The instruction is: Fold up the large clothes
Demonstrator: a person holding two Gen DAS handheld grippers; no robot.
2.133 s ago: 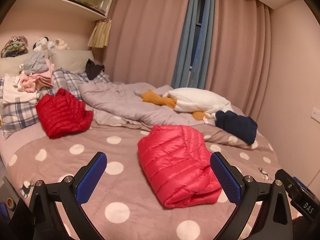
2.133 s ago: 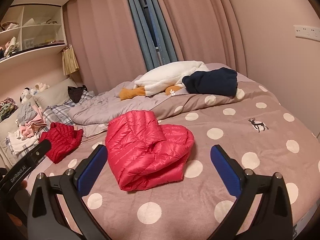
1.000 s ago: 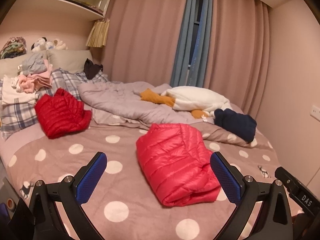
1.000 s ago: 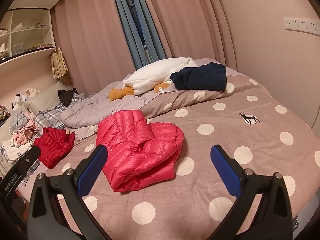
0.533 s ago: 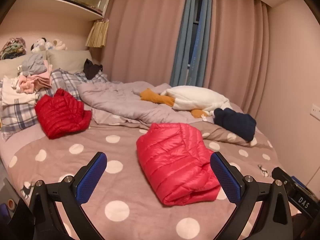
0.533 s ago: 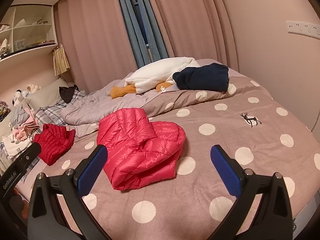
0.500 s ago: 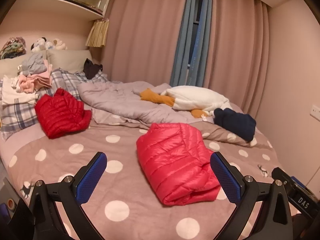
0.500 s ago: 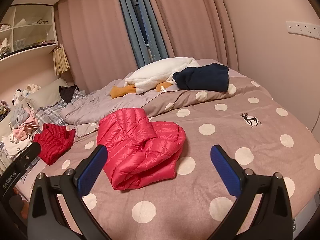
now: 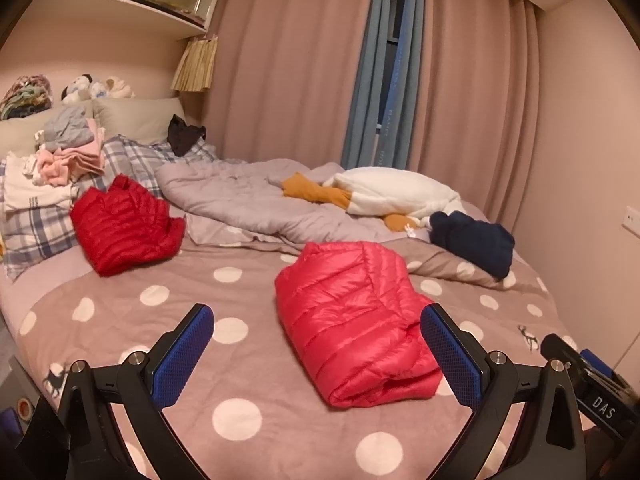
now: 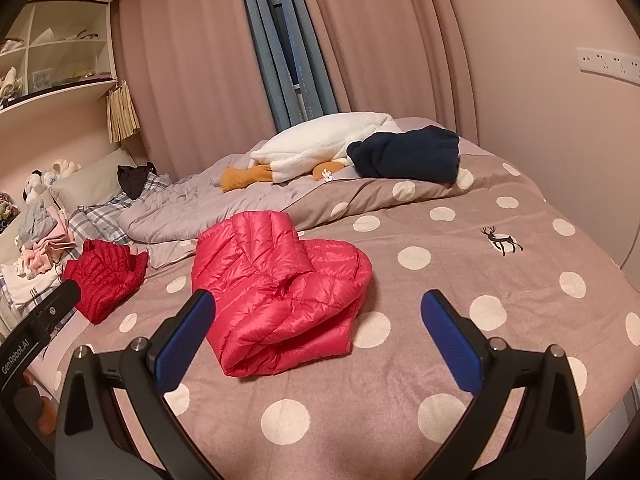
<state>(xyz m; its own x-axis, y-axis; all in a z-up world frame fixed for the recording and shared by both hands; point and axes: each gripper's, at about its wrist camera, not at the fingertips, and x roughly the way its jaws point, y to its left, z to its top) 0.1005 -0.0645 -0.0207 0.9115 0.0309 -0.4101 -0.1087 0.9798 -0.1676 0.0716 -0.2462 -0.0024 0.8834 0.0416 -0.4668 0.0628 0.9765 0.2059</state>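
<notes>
1. We hold our left gripper (image 9: 316, 354) and right gripper (image 10: 318, 340) above the bed (image 10: 440, 360), jaws spread wide, gripping nothing.
2. The folded pink down jacket (image 10: 276, 284) lies mid-bed on the polka-dot cover.
3. A red down jacket (image 9: 122, 230) sits crumpled near the plaid pillow (image 9: 36, 228).

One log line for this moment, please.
left claw: open, empty | right claw: open, empty | pink puffer jacket: folded on bed | red puffer jacket: by pillows

A white plush goose (image 9: 394, 196) lies on the grey quilt (image 9: 256, 200), possibly touching pink curtains (image 9: 288, 60).
</notes>
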